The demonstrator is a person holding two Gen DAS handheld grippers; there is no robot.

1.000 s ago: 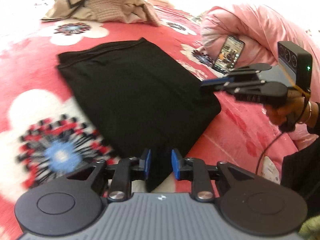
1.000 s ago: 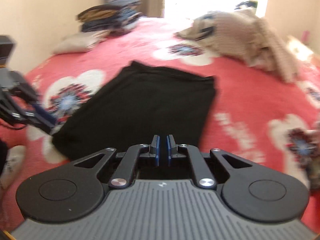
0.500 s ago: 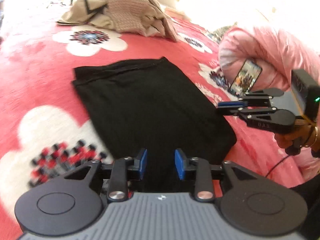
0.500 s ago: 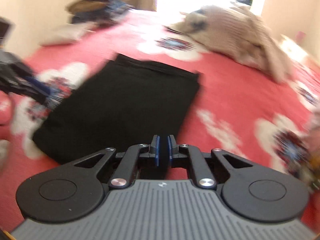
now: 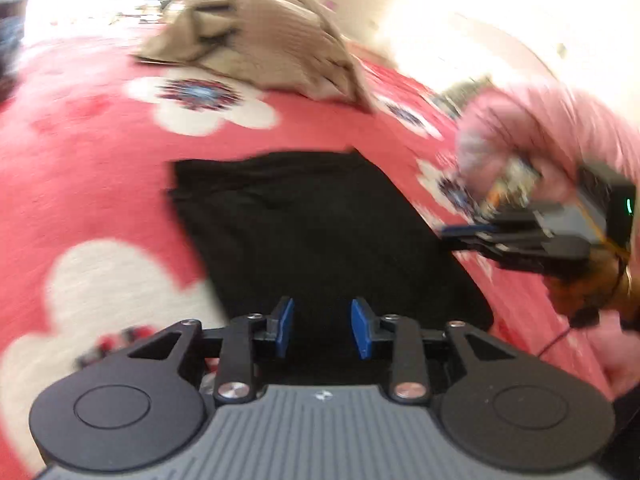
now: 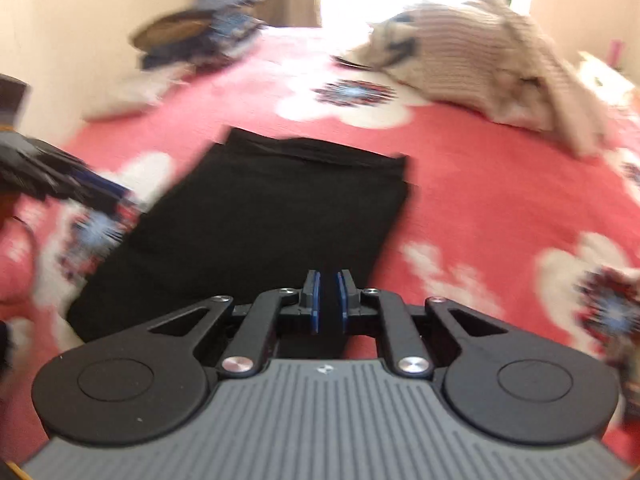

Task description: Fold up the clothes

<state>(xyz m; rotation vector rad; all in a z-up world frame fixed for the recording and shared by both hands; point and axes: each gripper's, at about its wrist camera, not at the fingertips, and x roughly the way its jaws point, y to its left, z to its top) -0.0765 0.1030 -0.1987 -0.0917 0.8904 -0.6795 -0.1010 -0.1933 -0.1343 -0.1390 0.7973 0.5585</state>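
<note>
Black folded garment [image 5: 320,232], rectangular, flat cloth: lies on the bed, on a red bedspread with white flower print [image 5: 80,160].

Left wrist view. Left gripper [image 5: 322,328], black with blue pads: over the near edge of the garment, jaws parted by a moderate gap, nothing between the pads, black cloth showing beneath the gap. Beige ribbed knit garment [image 5: 272,44], crumpled heap: at the far side of the bed, well apart from the black one. Pink padded bundle [image 5: 552,128]: at the right, blurred; something small and multicoloured lies against it, too smeared to identify. Right gripper [image 5: 456,234]: just beside the right edge of the black garment, held by a hand [image 5: 592,284] with a bangle at the wrist; thin black cable hanging below.

Right wrist view. Right gripper [image 6: 328,300]: jaws opening from a narrow slit; whether cloth lies between the pads cannot be told, dark against dark. Black garment [image 6: 260,232]: directly ahead, lengthwise. Left gripper [image 6: 116,196]: at its left edge, blurred. Beige knit heap [image 6: 480,68]: far right. Stack of dark folded clothes [image 6: 200,36]: far left corner by the cream wall. Nothing stands between either gripper and the black garment.
</note>
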